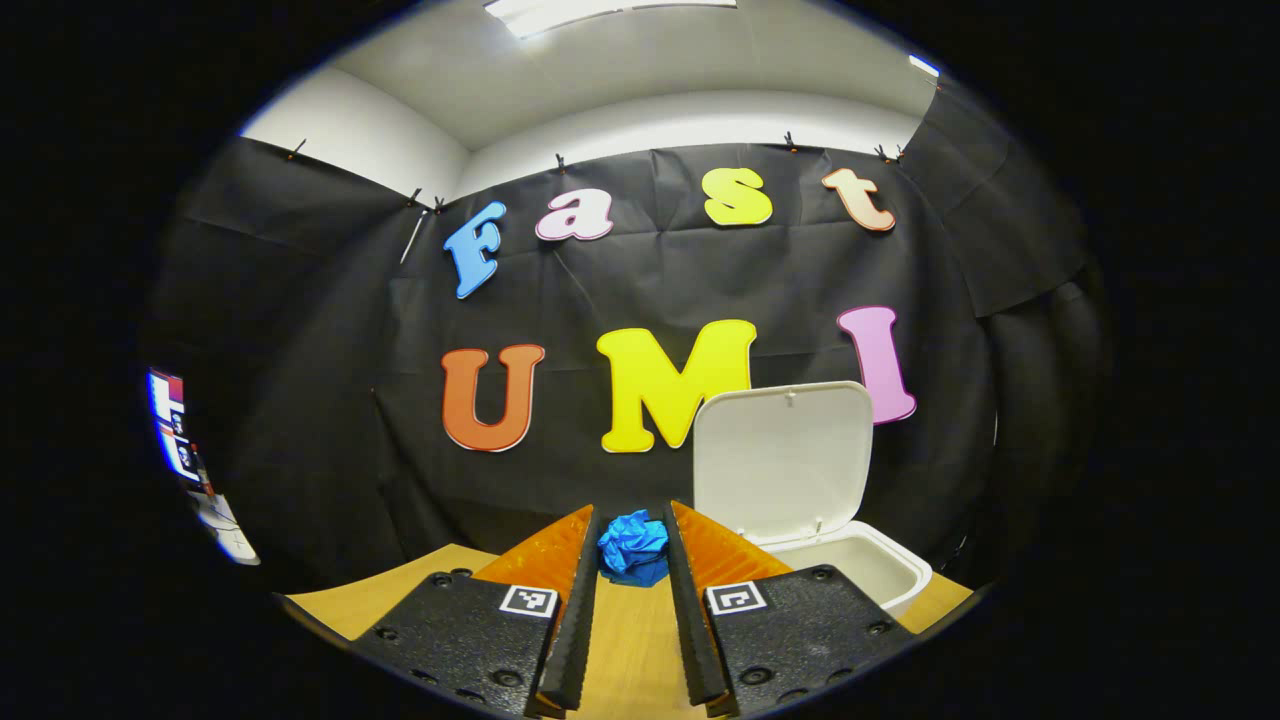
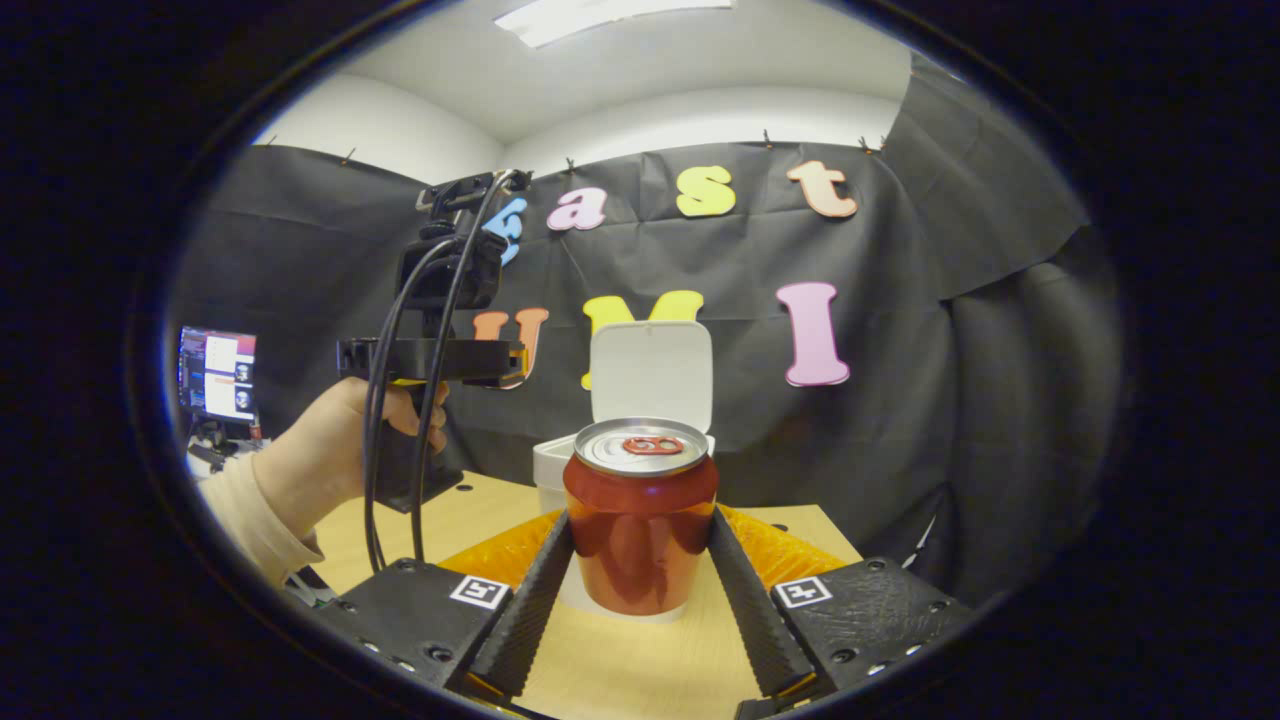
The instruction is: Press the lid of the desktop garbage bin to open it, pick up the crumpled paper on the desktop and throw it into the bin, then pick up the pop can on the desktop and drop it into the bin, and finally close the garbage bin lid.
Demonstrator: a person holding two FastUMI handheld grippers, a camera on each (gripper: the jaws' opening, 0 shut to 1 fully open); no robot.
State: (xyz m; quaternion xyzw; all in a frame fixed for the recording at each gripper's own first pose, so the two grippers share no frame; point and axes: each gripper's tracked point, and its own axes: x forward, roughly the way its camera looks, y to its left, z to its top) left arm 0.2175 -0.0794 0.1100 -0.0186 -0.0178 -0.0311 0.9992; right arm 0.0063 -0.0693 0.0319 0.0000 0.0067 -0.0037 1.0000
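Note:
My left gripper (image 1: 632, 512) is shut on a blue crumpled paper ball (image 1: 633, 550), held up above the wooden table (image 1: 630, 650). To its right stands the white desktop bin (image 1: 885, 572) with its lid (image 1: 785, 455) raised upright. In the right gripper view, a hand holds the left gripper (image 2: 505, 362) high, left of the bin (image 2: 548, 470) and its open lid (image 2: 650, 375). My right gripper (image 2: 640, 520) has both fingers pressed on the sides of a red pop can (image 2: 640, 540), upright, with the bin's base showing below it.
The bin sits near the table's far edge, close to the black cloth wall. A lit monitor (image 2: 215, 375) stands off to the left, beyond the table edge. Black cables (image 2: 385, 450) hang from the left gripper past the hand (image 2: 330, 450).

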